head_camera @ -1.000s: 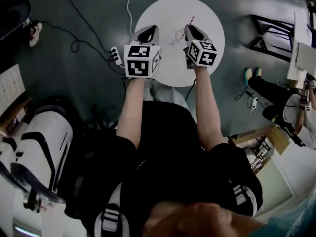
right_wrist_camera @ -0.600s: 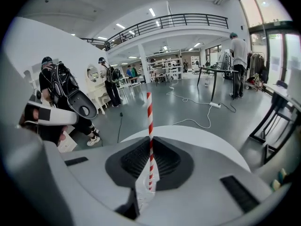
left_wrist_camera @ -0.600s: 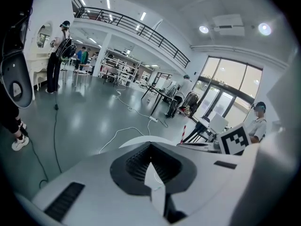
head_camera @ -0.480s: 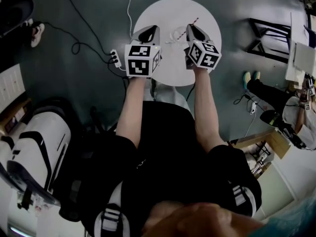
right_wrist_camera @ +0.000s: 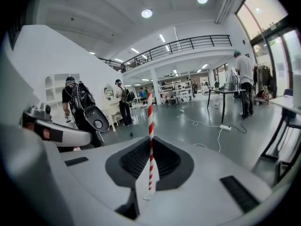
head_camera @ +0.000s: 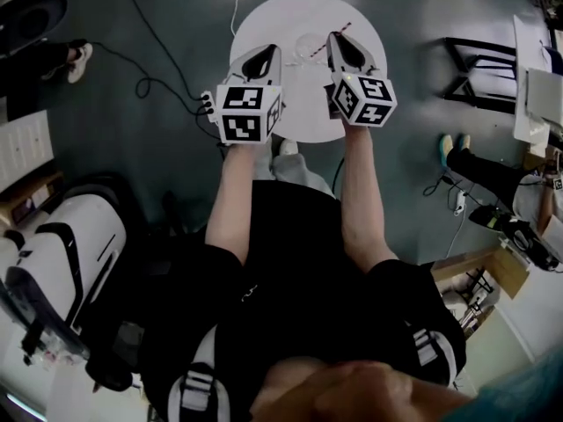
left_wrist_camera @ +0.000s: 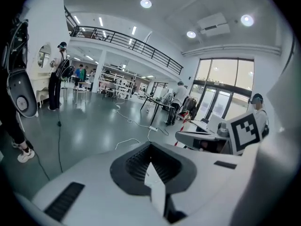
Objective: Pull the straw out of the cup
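Now, over the round white table [head_camera: 290,11], my left gripper [head_camera: 267,56] is closed on nothing. My right gripper [head_camera: 339,42] pinches the red-striped straw [right_wrist_camera: 150,140] just beside the clear cup [head_camera: 308,46]. It looks pulled free, so next I'd carry it well aside.

Cup [head_camera: 307,46] standing on table [head_camera: 290,11], open surface around it

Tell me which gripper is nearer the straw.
Right. The right gripper is shut on the straw, which stands between its jaws. The left gripper, shut and empty, sits apart on the straw's left.
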`<state>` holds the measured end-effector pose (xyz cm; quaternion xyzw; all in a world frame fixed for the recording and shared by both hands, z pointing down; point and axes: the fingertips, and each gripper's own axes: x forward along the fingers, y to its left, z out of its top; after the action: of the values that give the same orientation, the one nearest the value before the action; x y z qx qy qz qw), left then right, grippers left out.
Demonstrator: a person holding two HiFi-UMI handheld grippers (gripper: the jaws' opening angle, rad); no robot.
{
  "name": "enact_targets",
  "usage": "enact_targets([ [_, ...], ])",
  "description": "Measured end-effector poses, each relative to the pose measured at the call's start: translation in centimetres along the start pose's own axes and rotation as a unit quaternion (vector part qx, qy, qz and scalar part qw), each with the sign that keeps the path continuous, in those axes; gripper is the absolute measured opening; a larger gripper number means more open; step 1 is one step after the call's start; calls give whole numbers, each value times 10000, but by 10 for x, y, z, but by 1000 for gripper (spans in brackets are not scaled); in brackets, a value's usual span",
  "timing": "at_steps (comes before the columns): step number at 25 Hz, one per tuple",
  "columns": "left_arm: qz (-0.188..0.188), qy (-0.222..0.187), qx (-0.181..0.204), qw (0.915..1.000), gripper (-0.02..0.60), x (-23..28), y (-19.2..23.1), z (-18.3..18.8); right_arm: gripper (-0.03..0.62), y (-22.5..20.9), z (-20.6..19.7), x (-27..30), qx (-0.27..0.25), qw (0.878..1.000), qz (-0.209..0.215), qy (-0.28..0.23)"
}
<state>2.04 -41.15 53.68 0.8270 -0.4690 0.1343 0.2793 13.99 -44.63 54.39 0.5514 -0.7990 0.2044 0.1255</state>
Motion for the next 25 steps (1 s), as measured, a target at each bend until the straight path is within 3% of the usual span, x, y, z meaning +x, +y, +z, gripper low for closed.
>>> enact_targets([
  [6,1,-608,420,9973,6,-74,-59,33,32,33,45,-96,-239,9960,270,-819],
  [11,-37,-1424,717,9872,6,-156,-118,62,32,63,90,-194,-989,9850,232,-1396],
  [17,-31,-1757,811,9811,6,-151,-152,54,32,42,83,-228,-1340,9775,265,-1610],
  [20,-23,-1879,825,9787,6,-168,-164,59,31,32,74,-246,-1197,9796,271,-1589],
  [25,46,-2109,1107,9712,6,-183,-179,76,31,23,94,-263,-1037,9753,349,-1917],
])
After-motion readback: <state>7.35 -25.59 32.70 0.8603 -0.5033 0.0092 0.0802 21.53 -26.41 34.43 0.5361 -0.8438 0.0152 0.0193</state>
